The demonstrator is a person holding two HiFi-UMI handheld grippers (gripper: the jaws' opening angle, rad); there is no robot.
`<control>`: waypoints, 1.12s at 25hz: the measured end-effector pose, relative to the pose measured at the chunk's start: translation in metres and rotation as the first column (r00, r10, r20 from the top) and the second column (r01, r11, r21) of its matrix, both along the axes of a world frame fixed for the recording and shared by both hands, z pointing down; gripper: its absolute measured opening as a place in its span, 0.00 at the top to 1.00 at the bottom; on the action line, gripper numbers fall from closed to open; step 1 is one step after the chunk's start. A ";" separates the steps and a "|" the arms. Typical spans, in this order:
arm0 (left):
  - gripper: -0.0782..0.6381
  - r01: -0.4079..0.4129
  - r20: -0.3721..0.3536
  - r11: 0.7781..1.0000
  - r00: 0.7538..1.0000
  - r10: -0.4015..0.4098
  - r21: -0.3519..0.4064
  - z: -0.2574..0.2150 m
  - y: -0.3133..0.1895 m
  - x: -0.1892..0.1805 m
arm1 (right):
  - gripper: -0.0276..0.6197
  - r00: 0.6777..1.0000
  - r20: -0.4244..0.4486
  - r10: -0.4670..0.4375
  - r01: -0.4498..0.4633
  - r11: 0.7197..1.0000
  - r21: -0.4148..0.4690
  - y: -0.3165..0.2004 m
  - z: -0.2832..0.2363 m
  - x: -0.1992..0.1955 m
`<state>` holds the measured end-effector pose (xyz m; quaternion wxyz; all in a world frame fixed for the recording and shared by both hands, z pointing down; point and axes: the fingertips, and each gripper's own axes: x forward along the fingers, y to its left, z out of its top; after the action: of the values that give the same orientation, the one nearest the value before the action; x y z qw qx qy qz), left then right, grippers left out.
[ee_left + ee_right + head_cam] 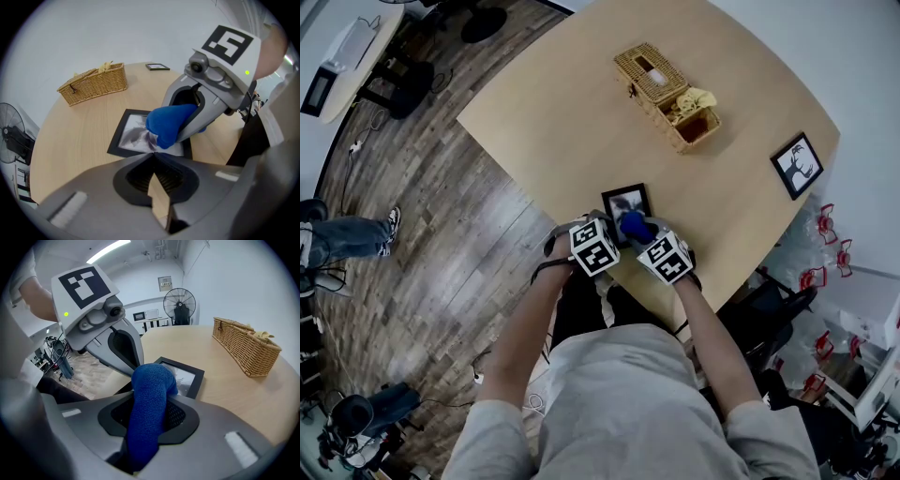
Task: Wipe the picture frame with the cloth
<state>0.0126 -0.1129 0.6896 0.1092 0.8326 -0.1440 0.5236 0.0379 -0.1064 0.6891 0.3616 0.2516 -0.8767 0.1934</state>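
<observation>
Head view: picture frame lies flat near the counter edge, with the left gripper and right gripper over it.
Left gripper view: fingers closed tip to tip with nothing seen between them, at the frame's near edge.
Right gripper view: fingers clamped on the blue cloth.
Wiping: probably best with light, overlapping strokes while the frame is steadied.

The cloth is a nubbly blue knit. The picture frame has a matt black rim and shiny glazing. Desk: smooth pale wood. Basket: woven wicker.
</observation>
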 end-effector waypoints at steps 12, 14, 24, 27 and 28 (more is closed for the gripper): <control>0.82 -0.011 -0.001 1.000 1.000 0.011 0.002 0.000 0.000 0.001 | 0.79 0.992 -0.122 -0.016 0.009 0.998 -0.059 -0.019 -0.002 -0.006; 0.82 -0.013 -0.003 1.000 1.000 0.013 0.003 0.000 0.000 0.002 | 0.79 0.993 -0.114 0.000 -0.006 0.999 -0.052 -0.028 -0.002 -0.007; 0.82 -0.017 -0.028 1.000 0.999 0.017 0.013 0.001 0.001 0.001 | 0.79 0.991 -0.126 0.050 -0.051 0.999 -0.003 -0.070 -0.001 -0.017; 0.82 -0.019 -0.038 1.000 0.999 0.019 0.009 0.001 0.001 0.000 | 0.79 0.987 -0.154 0.042 -0.039 0.999 0.028 -0.078 -0.002 -0.020; 0.82 -0.021 -0.041 1.000 0.999 0.022 0.007 0.001 0.000 0.000 | 0.79 0.985 -0.166 0.041 -0.033 0.998 0.052 -0.079 -0.003 -0.020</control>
<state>0.0130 -0.1125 0.6904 0.1037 0.8451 -0.1346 0.5069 0.0178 -0.1857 0.6857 0.4239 0.2921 -0.8429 0.1567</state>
